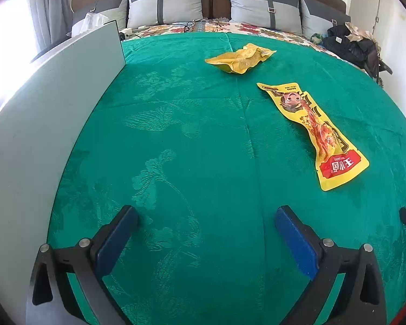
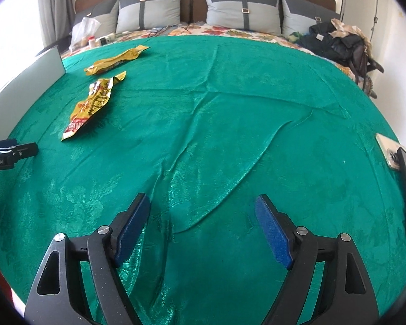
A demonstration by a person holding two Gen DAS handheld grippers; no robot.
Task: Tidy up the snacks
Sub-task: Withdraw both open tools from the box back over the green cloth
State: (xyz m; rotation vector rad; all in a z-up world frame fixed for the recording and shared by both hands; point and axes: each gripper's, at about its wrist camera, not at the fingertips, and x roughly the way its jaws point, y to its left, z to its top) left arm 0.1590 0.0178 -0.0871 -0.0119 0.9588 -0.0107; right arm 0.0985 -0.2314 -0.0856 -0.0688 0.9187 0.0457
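Observation:
Two yellow snack packets lie on a green cloth (image 1: 189, 135). The long printed packet (image 1: 314, 132) with a red end lies right of centre in the left wrist view; the crumpled plain one (image 1: 241, 58) is farther back. In the right wrist view the printed packet (image 2: 90, 105) and the crumpled one (image 2: 116, 59) sit at the upper left. My left gripper (image 1: 207, 222) is open over bare cloth, well short of both packets. My right gripper (image 2: 203, 211) is open too, with only wrinkled green cloth (image 2: 230, 124) between its fingers. The left gripper's tip (image 2: 27, 149) shows at the left edge.
A tall grey-white board (image 1: 54, 94) stands along the cloth's left side. Two phones (image 2: 403, 173) lie at the right edge. Behind are grey pillows (image 1: 165, 2), a floral sheet, a plastic bag (image 2: 84, 31) and dark clothing (image 1: 352, 43).

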